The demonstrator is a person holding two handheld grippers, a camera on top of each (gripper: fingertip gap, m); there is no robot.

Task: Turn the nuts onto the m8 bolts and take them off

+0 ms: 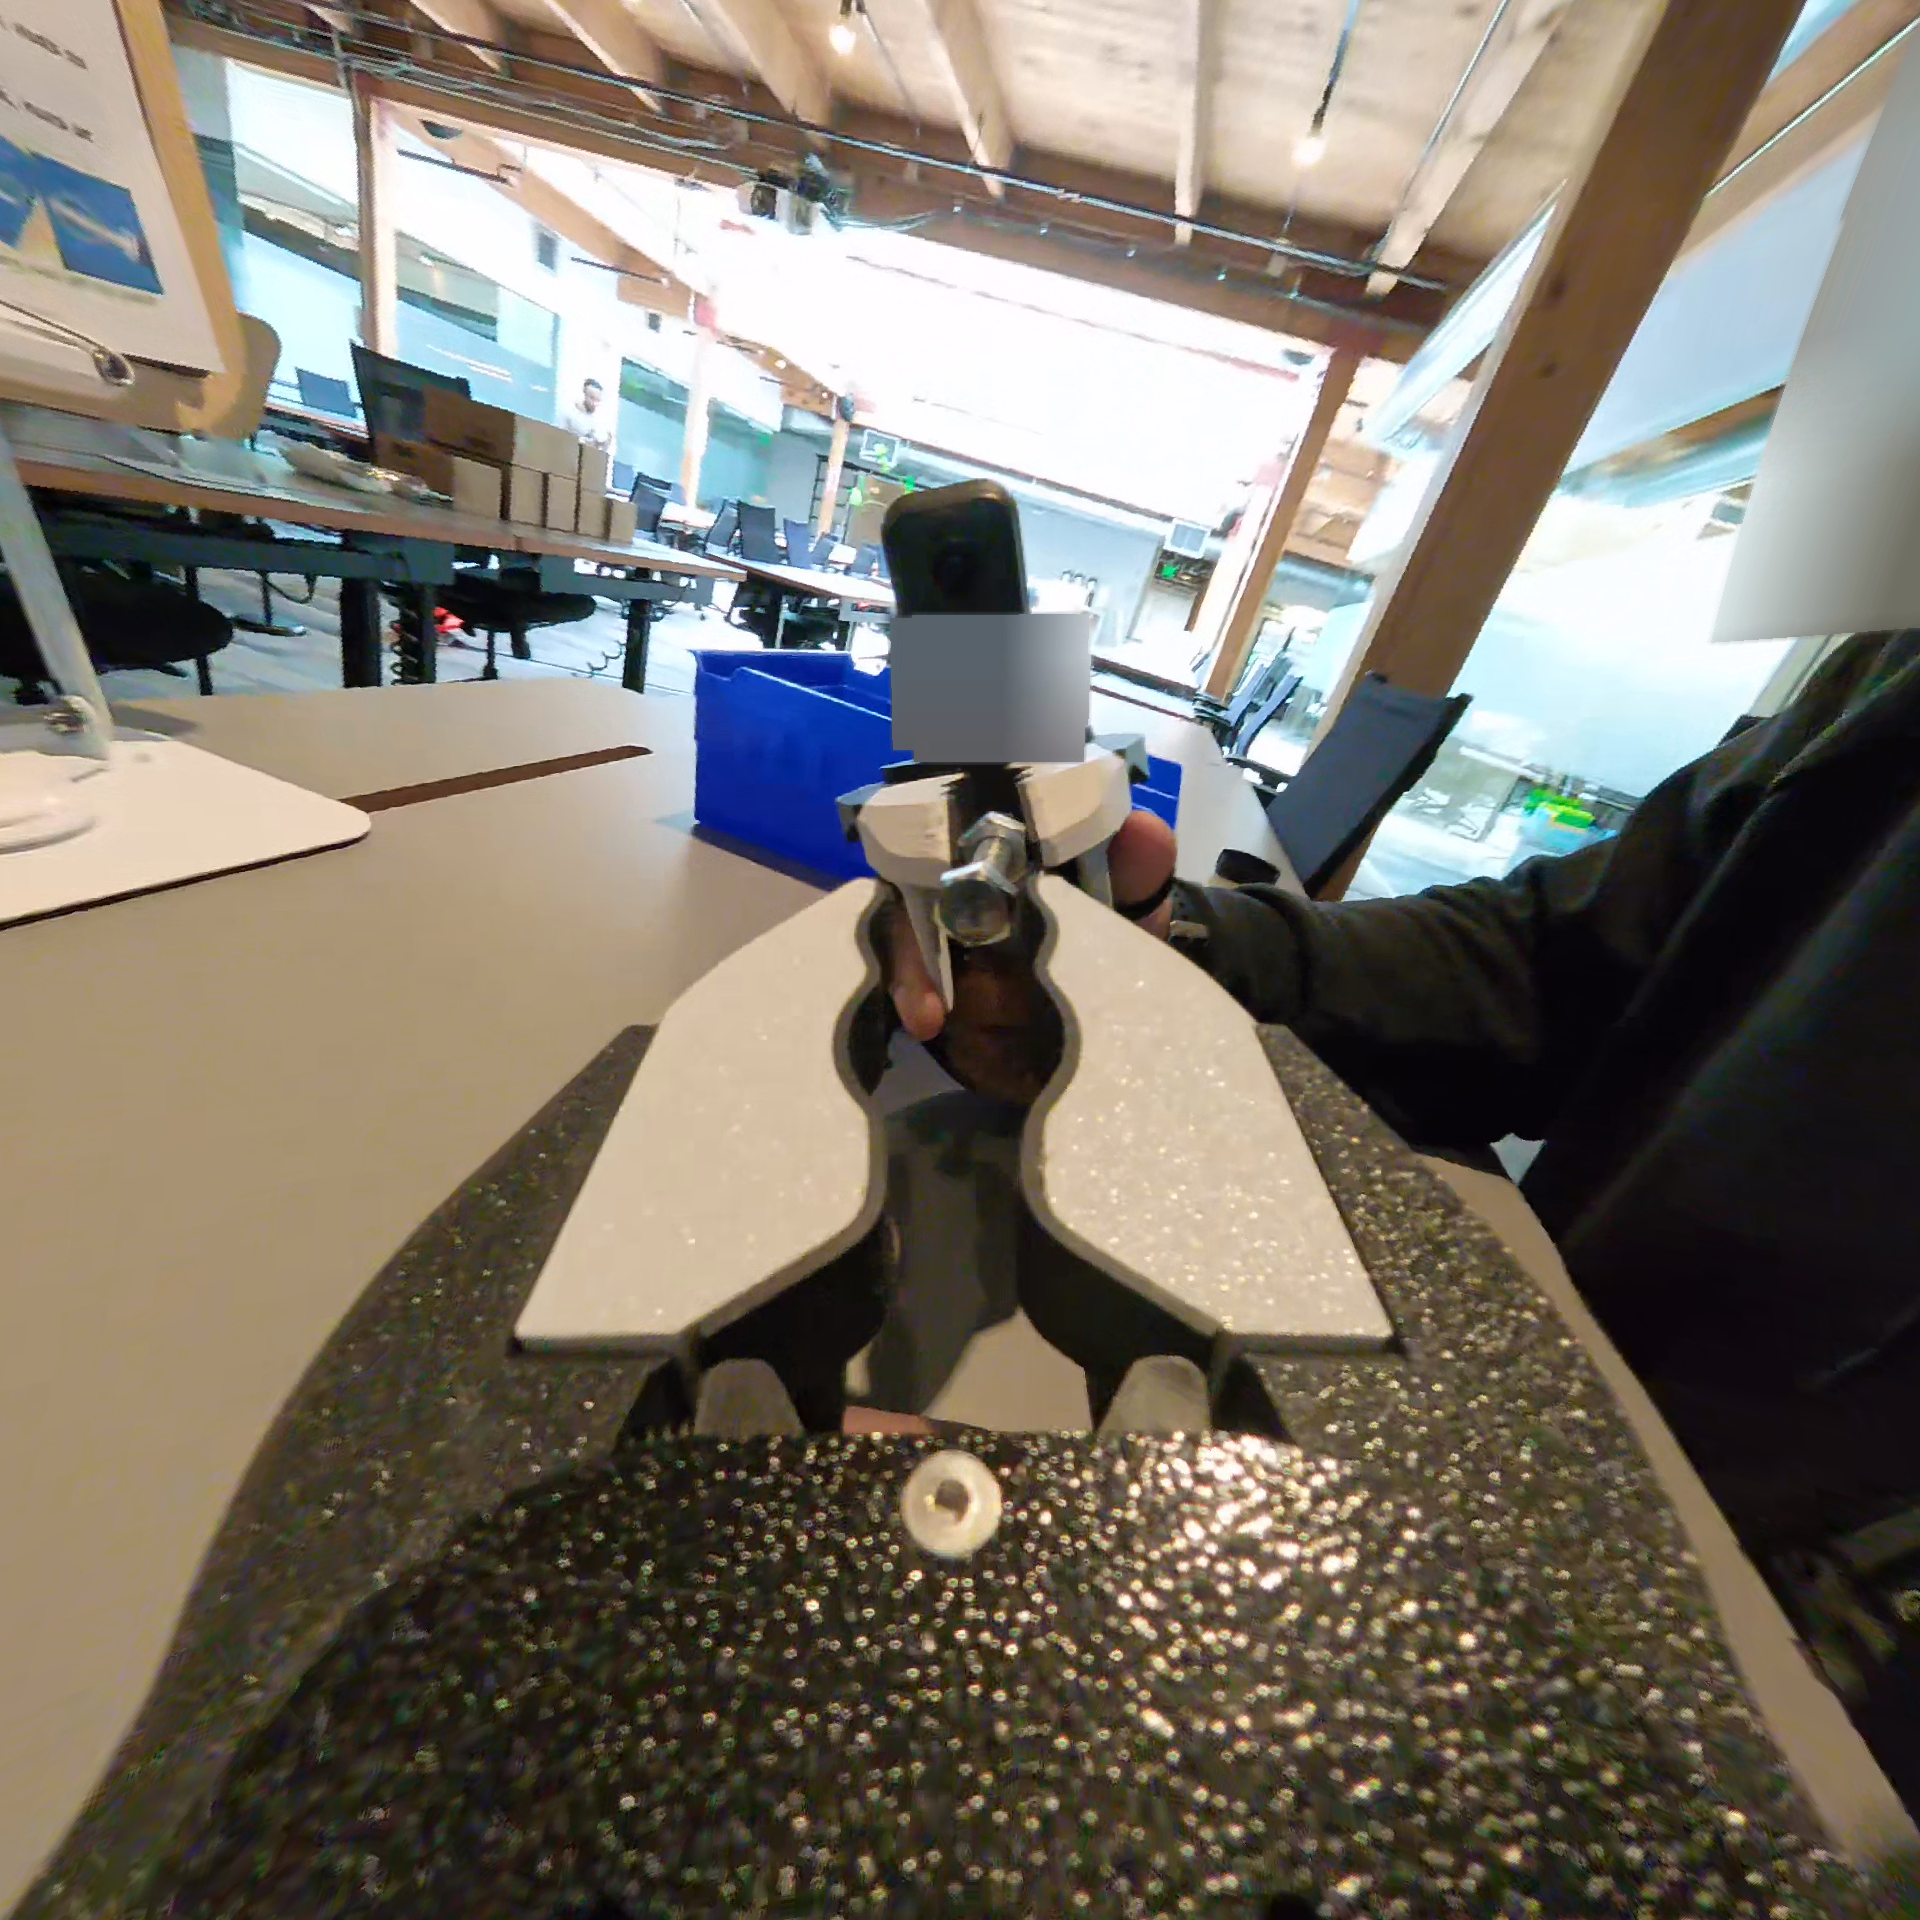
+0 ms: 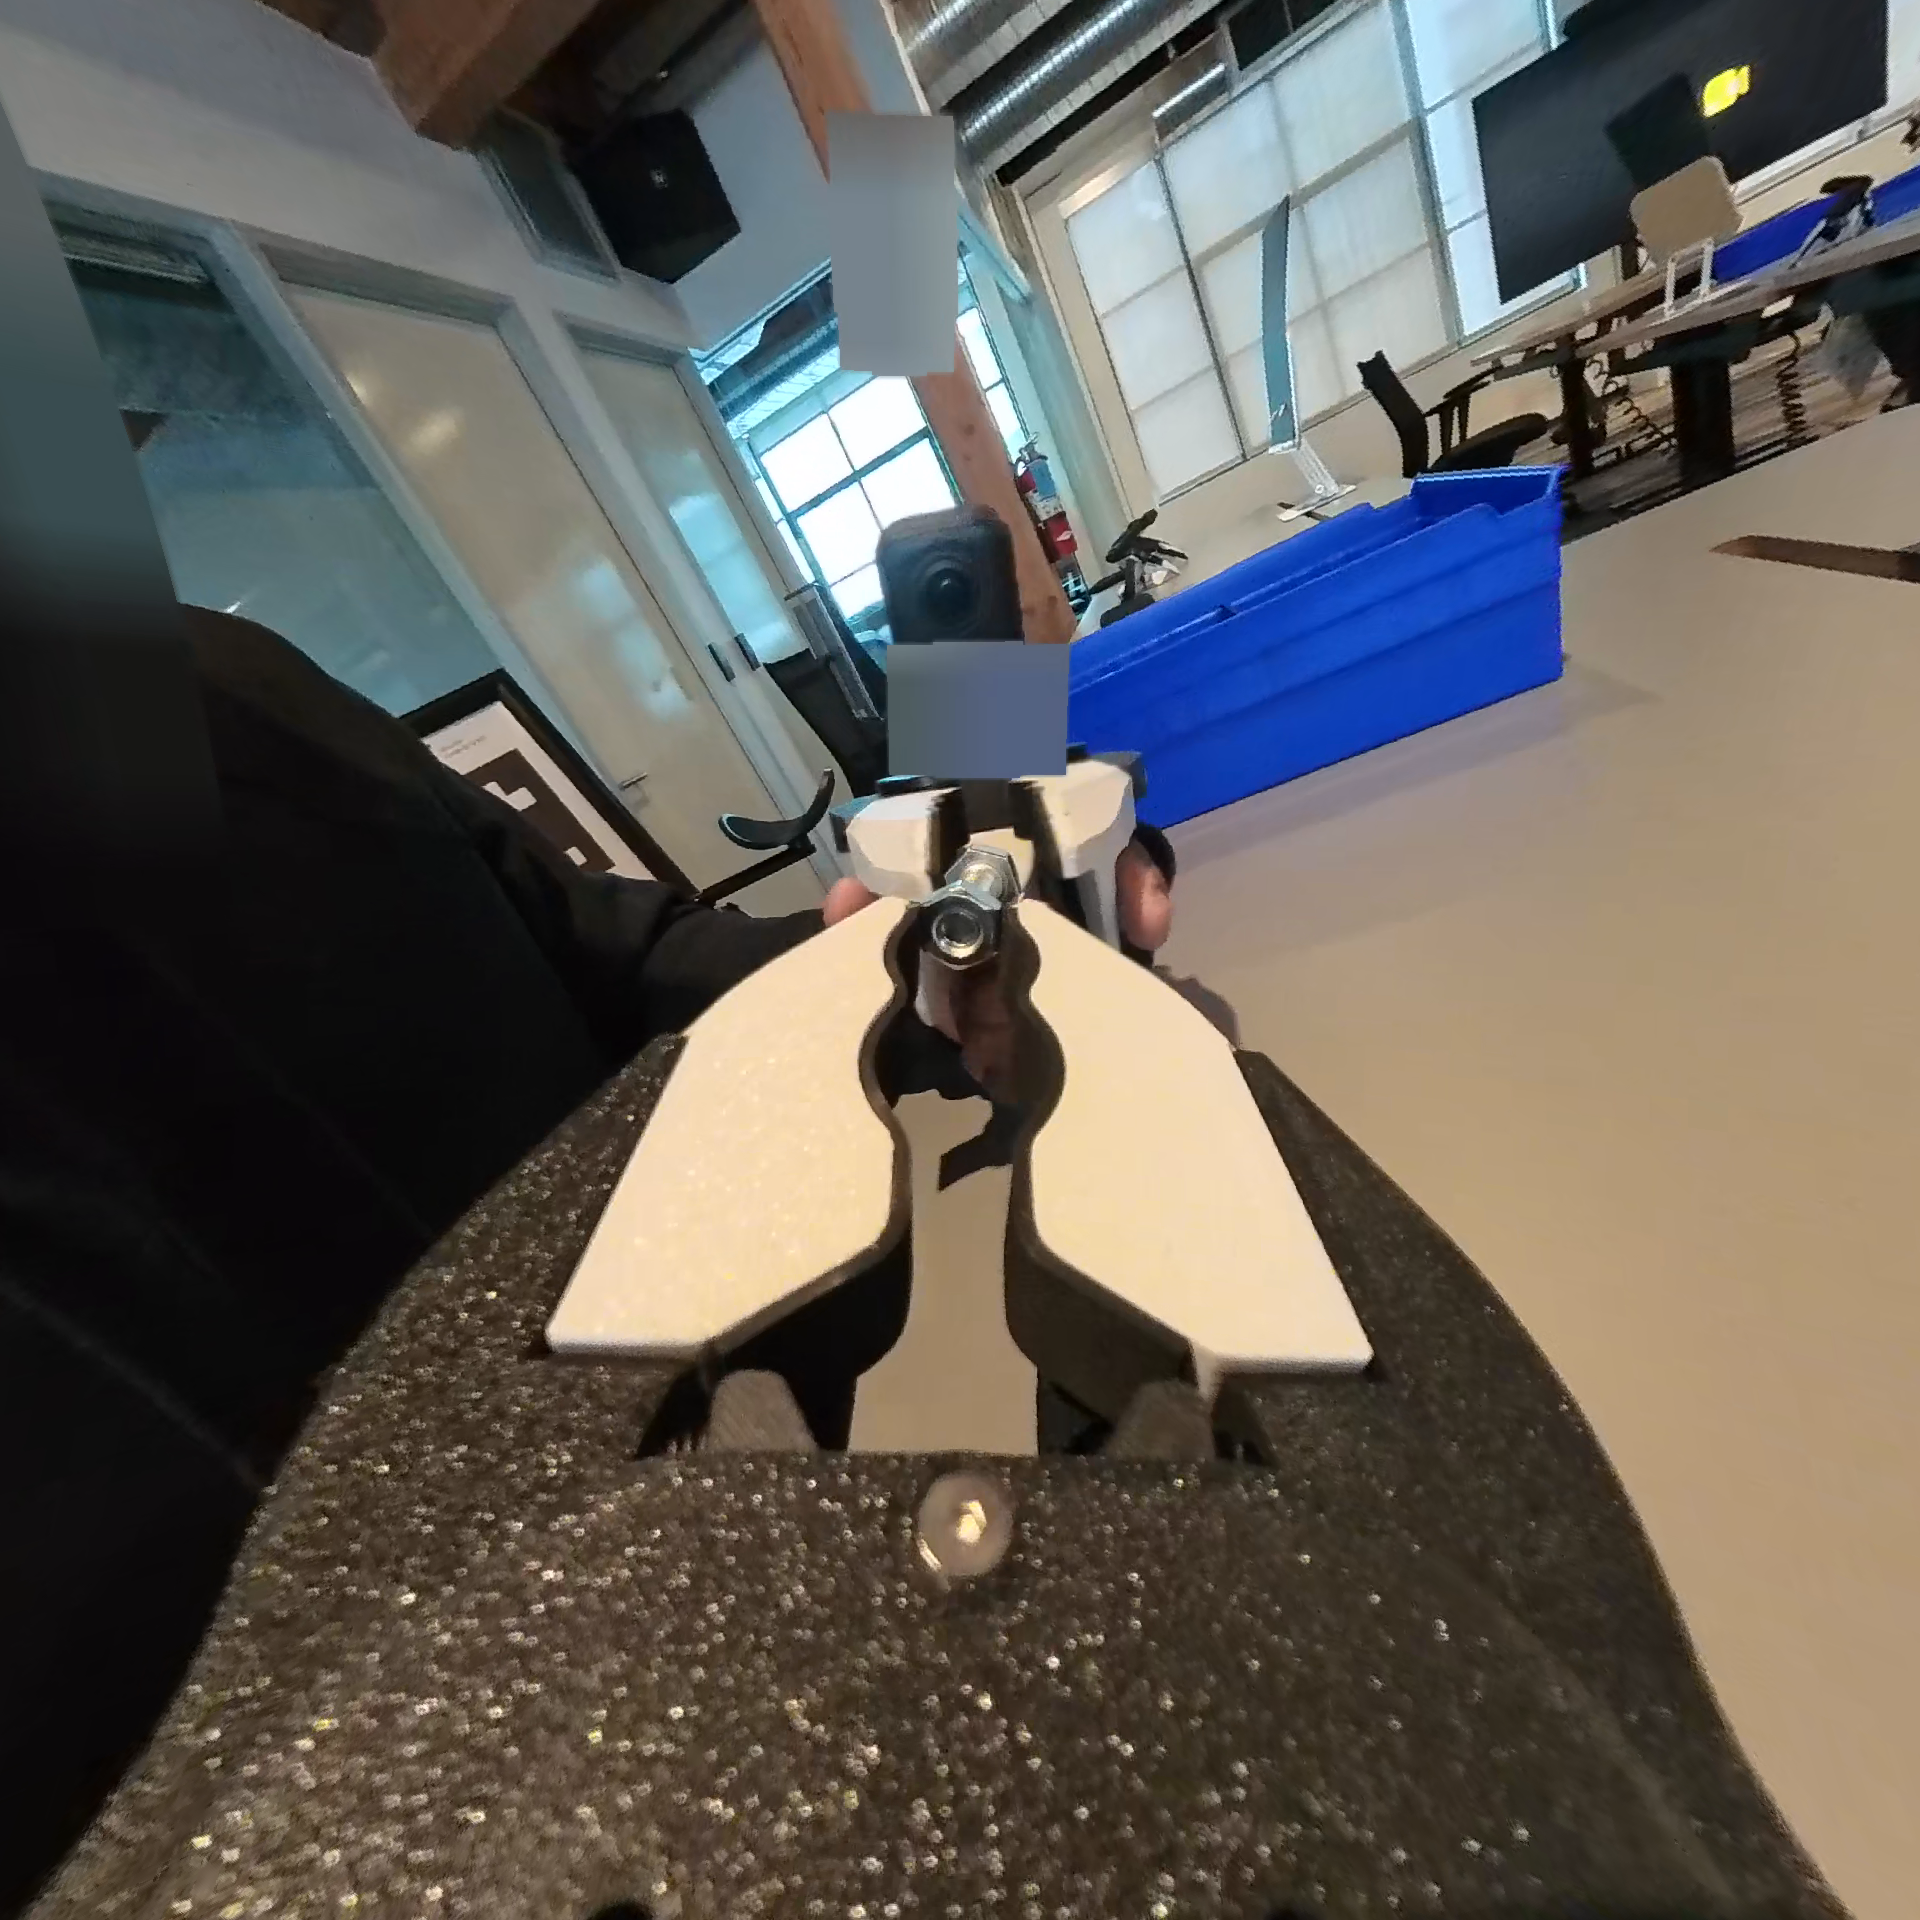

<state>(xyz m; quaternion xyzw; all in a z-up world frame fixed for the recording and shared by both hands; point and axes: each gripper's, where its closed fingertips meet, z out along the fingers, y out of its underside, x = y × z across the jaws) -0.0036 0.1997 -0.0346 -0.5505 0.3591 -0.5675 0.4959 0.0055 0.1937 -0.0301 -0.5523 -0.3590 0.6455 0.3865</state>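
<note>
A silver M8 bolt with a nut on its thread is held in the air between my two grippers, which face each other above the grey table. My left gripper is shut on the bolt's hex head. My right gripper faces it, shut on the nut. In the right wrist view the nut sits at my right gripper's tips. The bolt head lies beyond it in the left gripper. A short stretch of thread shows between nut and head.
A blue plastic bin stands on the table behind the grippers; it also shows in the right wrist view. A white stand base sits at the far left. The person's dark sleeve fills the right side. The tips of both grippers are at nearly the same place.
</note>
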